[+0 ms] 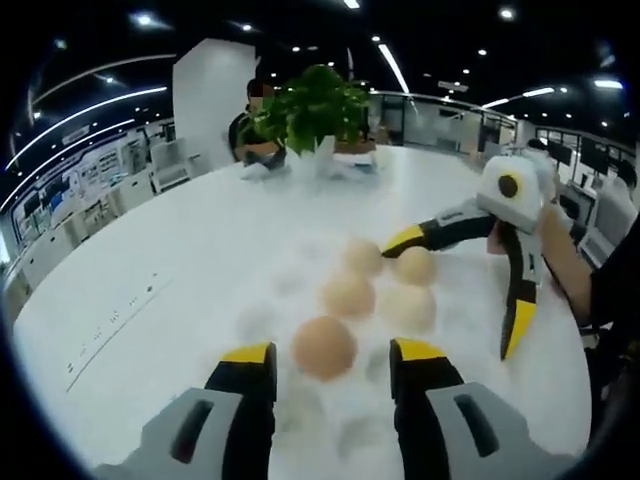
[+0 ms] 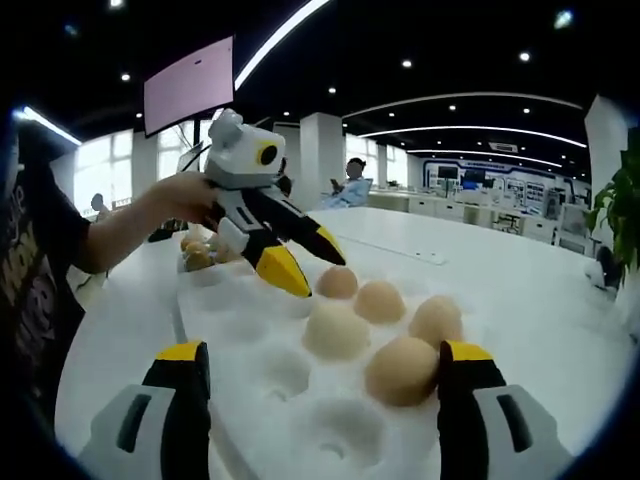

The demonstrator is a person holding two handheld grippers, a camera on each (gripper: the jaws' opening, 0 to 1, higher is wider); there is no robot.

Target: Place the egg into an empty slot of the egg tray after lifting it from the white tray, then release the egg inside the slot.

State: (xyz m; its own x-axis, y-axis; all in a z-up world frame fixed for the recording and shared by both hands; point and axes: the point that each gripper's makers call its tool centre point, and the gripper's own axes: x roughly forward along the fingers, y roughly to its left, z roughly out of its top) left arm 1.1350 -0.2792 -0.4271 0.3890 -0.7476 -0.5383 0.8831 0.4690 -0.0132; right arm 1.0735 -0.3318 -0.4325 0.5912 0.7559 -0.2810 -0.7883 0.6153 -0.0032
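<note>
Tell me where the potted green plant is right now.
In the left gripper view, the potted green plant stands at the far side of the white table, beyond the egg tray, beside a seated person.

White round table (image 1: 200,250) with egg tray (image 2: 270,375) and potted plant (image 1: 318,105).

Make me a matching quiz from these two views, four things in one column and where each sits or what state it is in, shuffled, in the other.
Things:
1. left gripper
2. right gripper
3. potted plant
4. egg tray

Places or states:
A. white, with five eggs and several empty slots
B. open, jaws either side of the nearest egg
C. on the far side of the white table
D. open, an egg against its right jaw

Pairs: 1-B, 2-D, 3-C, 4-A
</note>
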